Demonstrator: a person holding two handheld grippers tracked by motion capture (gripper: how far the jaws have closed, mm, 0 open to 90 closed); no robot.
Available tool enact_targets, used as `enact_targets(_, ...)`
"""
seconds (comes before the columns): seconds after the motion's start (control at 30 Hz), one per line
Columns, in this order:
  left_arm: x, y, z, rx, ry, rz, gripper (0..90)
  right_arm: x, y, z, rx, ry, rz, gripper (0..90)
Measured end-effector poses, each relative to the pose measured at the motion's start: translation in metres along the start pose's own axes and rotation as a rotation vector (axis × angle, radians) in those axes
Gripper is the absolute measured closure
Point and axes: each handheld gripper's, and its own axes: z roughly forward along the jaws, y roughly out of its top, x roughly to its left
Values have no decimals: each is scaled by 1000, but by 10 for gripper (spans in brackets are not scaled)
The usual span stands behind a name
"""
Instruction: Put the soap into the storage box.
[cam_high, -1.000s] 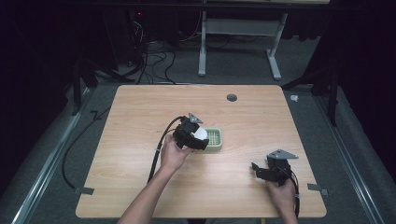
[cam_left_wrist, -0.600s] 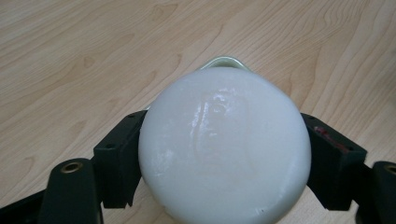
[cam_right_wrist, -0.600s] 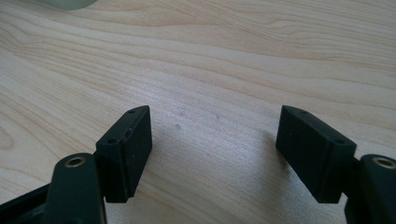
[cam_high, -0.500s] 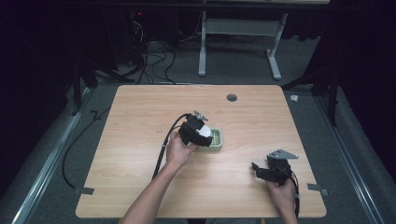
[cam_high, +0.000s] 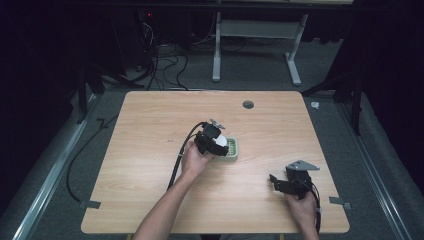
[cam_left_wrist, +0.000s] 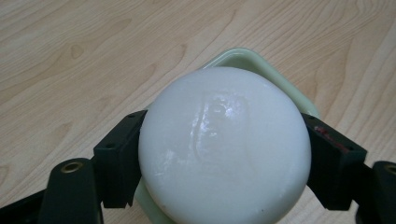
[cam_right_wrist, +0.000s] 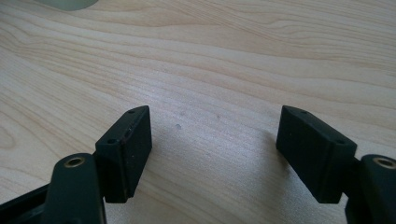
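Hovering a white ball over a green tray

Holding a glossy white round ball (cam_left_wrist: 224, 149) pinched between its two black jaws, the left gripper (cam_high: 214, 142) sits near the middle of the light wooden table (cam_high: 150, 125), directly above a small pale green square tray (cam_high: 233, 148). Bare wood lies all around the tray, with the table edges well apart from it on every side. The ball looks smooth and shiny (a faint ridge runs down its top) and hides most of the tray's rim (cam_left_wrist: 243, 58). The right gripper (cam_high: 280, 184) rests near the table's front right edge, jaws spread wide over bare wood.
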Motion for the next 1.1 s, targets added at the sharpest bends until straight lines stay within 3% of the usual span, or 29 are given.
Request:
enact_targets(0.4, 2, -1, 14, 10, 16, -27, 246, 0, 0, 0, -1, 0, 4, 274)
enact_targets(1.1, 2, -3, 25, 29, 21, -25, 246, 0, 0, 0, 1, 1, 3, 273)
